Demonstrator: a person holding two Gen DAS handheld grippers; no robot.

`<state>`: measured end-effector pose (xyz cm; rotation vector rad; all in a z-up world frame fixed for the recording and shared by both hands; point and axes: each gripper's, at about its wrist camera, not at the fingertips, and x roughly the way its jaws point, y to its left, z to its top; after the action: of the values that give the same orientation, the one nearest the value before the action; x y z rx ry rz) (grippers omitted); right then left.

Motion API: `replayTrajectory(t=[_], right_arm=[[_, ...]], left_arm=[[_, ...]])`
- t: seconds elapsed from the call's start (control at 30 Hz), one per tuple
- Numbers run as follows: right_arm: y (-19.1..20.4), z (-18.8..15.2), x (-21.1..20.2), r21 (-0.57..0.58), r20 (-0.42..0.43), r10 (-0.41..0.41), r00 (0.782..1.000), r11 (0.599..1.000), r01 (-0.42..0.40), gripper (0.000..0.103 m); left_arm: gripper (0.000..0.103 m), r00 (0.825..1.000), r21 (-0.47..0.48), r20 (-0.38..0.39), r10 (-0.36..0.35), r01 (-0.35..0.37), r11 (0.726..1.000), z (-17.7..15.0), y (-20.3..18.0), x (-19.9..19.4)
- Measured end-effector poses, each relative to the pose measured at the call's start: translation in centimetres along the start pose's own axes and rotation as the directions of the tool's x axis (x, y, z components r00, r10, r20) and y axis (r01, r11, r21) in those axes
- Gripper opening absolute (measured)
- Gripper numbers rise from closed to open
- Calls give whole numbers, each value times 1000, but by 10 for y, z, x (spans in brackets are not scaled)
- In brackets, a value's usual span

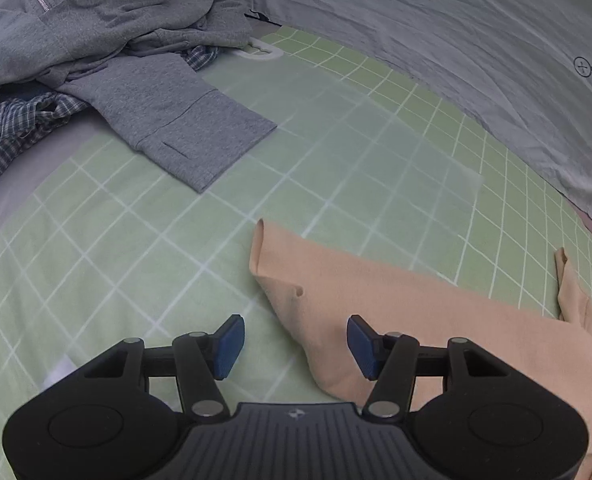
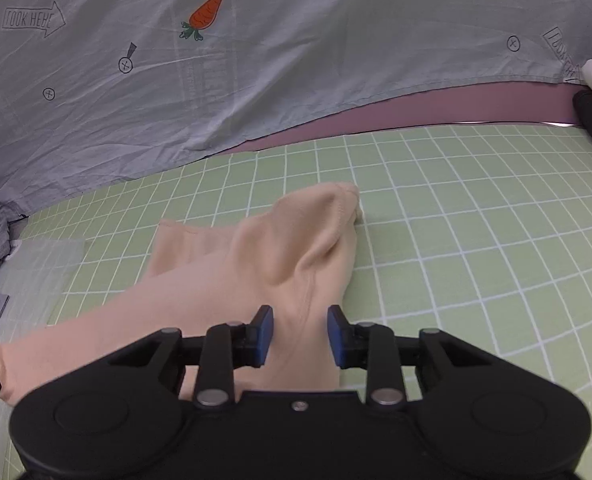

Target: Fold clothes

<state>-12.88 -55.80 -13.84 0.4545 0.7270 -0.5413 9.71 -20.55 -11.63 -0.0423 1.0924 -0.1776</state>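
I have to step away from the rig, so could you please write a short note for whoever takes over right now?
Left tongs: open, holding nothing, over the near edge of the peach garment.
Right tongs: open, fabric of the same garment between the pads, not pinched.
The peach garment lies rumpled on the green grid sheet, no neat fold yet.
The grey hoodie and plaid shirt are heaped at the far left, untouched.
Done: nothing folded.
Left: flatten and fold the peach garment, then the pile.
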Motion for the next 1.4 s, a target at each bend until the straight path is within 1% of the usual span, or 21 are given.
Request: replayTrajectory(t=[0.07, 0.23, 0.4, 0.47, 0.5, 0.57, 0.6, 0.63, 0.7, 0.73, 0.8, 0.93, 1.0, 1.03, 1.13, 1.17, 1.23, 1.27, 1.3, 1.33, 1.4], right_arm=[[2, 11, 21, -24, -8, -13, 1000, 1000, 13, 21], [-3, 31, 62, -26, -17, -48, 999, 999, 47, 21], [-20, 47, 78, 77, -5, -34, 999, 996, 34, 22], [-23, 52, 78, 73, 7, -69, 998, 995, 68, 24], [-24, 53, 77, 63, 13, -95, 995, 994, 94, 28], [-25, 55, 68, 53, 29, -147, 989, 988, 145, 48], [-27, 53, 61, 62, 42, -163, 986, 985, 160, 65], [-29, 50, 52, 71, 49, -165, 985, 984, 162, 76], [-34, 43, 35, 89, 61, -171, 983, 982, 165, 82], [-37, 36, 26, 98, 56, -177, 983, 980, 171, 82], [-43, 19, 8, 116, 38, -197, 980, 975, 192, 83], [-50, -21, -25, 111, -1, -246, 969, 963, 245, 83], [-56, -40, -38, 128, -26, -265, 964, 955, 267, 83], [-60, -49, -45, 153, -38, -269, 962, 950, 272, 83], [-69, -72, -66, 201, -49, -271, 961, 940, 276, 83], [-70, -78, -73, 205, -44, -280, 959, 937, 283, 83], [-70, -87, -84, 212, -38, -278, 960, 936, 280, 83], [-70, -92, -89, 214, -34, -275, 961, 937, 275, 83], [-69, -96, -94, 215, -31, -271, 962, 938, 271, 83], [-68, -98, -97, 210, -28, -266, 964, 941, 266, 83], [-60, -99, -102, 185, -12, -250, 968, 951, 248, 83]], left_arm=[[58, 1000, 14, 10, 29, -29, 999, 5, -4, 6], [59, 995, 48, 36, 98, -99, 994, 17, -15, 20], [59, 994, 42, 38, 102, -104, 994, 17, -13, 19], [59, 994, 35, 35, 105, -106, 994, 18, -13, 19], [58, 994, 35, 36, 105, -106, 994, 18, -14, 19], [54, 994, 49, 42, 96, -98, 994, 17, -15, 18], [48, 995, 57, 46, 89, -92, 994, 16, -16, 17], [45, 996, 62, 47, 79, -82, 995, 16, -17, 16], [19, 998, 66, 38, 43, -45, 997, 14, -21, 15], [12, 999, 68, 34, 25, -27, 997, 14, -22, 14], [6, 999, 101, 41, -26, 22, 995, 11, -31, 7], [5, 985, 206, 66, -159, 142, 968, 0, -62, -20], [5, 970, 254, 65, -236, 212, 944, -7, -80, -37], [5, 955, 288, 52, -292, 266, 920, -13, -93, -47], [4, 903, 392, -36, -429, 407, 825, -38, -128, -71], [5, 880, 420, -100, -465, 461, 782, -50, -140, -76], [12, 846, 435, -209, -491, 530, 728, -73, -156, -77], [20, 846, 436, -247, -474, 533, 725, -86, -160, -74], [36, 858, 442, -266, -440, 514, 735, -96, -162, -71], [43, 870, 452, -268, -414, 493, 743, -102, -160, -70], [65, 894, 464, -231, -384, 449, 764, -107, -151, -73]])
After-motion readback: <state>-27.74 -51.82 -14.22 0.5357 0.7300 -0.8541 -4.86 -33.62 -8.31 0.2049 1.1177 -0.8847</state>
